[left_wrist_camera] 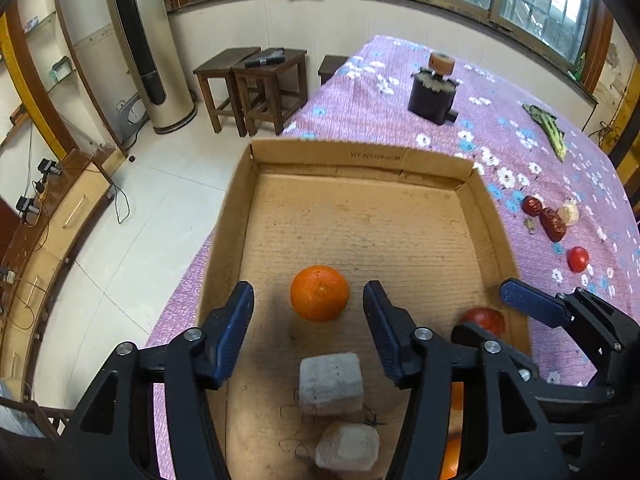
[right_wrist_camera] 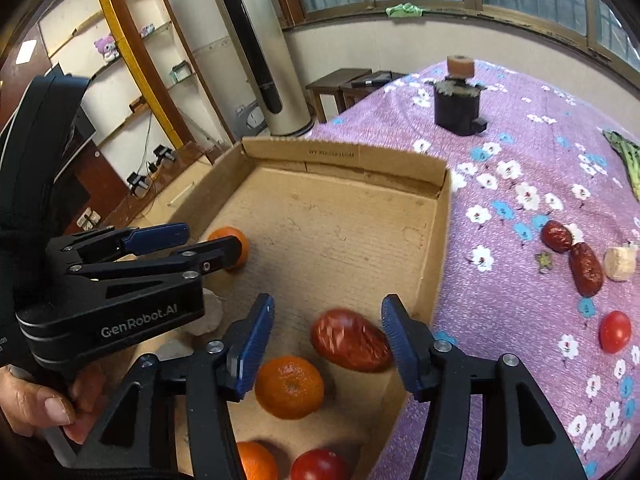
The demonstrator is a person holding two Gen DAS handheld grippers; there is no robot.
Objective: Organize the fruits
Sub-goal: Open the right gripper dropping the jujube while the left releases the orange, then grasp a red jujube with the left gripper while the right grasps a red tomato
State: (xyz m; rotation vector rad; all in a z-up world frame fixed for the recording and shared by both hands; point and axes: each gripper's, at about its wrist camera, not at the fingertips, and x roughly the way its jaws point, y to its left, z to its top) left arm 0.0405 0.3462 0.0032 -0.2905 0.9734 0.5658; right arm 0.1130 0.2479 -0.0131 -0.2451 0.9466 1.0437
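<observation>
A shallow cardboard box [left_wrist_camera: 360, 160] [right_wrist_camera: 340, 156] sits on the purple flowered cloth. In the left wrist view my left gripper [left_wrist_camera: 308, 312] is open above the box floor, with an orange [left_wrist_camera: 319, 293] lying between its fingertips, untouched. Two grey blocks [left_wrist_camera: 331, 384] lie below it. My right gripper [right_wrist_camera: 328, 324] is open over the box's near right corner. A big red jujube [right_wrist_camera: 351, 340] lies between its fingers, blurred, with an orange [right_wrist_camera: 289, 386] beside it. The right gripper also shows in the left wrist view [left_wrist_camera: 496, 316].
On the cloth right of the box lie two jujubes [right_wrist_camera: 586, 268], a cherry tomato [right_wrist_camera: 615, 331], a pale piece [right_wrist_camera: 620, 263] and a green vegetable [right_wrist_camera: 628, 160]. A black holder [right_wrist_camera: 457, 108] stands at the back. Another orange [right_wrist_camera: 256, 460] and tomato [right_wrist_camera: 320, 465] lie in the box.
</observation>
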